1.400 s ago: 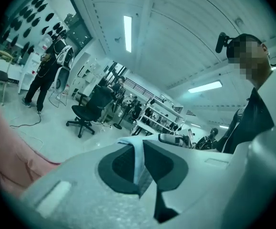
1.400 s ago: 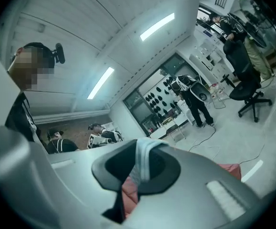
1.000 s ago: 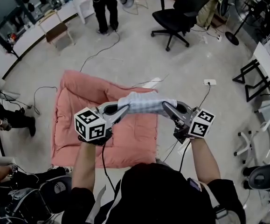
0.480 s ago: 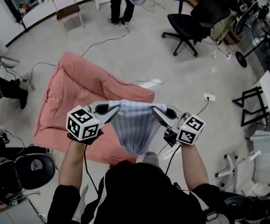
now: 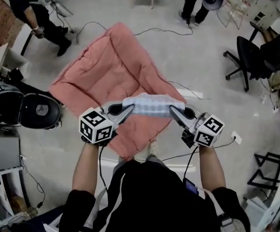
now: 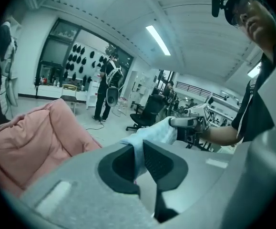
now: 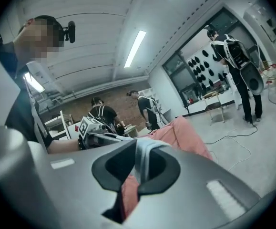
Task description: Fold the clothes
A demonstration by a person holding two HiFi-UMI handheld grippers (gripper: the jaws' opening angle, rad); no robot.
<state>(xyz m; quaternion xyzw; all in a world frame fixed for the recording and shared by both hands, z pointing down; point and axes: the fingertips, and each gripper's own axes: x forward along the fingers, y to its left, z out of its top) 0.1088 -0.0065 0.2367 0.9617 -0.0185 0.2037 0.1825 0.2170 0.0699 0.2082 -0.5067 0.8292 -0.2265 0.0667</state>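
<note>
Left claw (image 5: 129, 111) and right claw (image 5: 172, 111) each squeeze one end of pale blue cloth (image 5: 152, 105). I hold it tight over pink quilt (image 5: 106, 71), I think ready to lay flat.

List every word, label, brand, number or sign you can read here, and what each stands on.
None can be read.
The left gripper and the right gripper bear cubes with only black-and-white square patterns, no letters or digits.
The light blue garment and the pink quilt show no print.
Anything in the background is too small or blurred to read.
</note>
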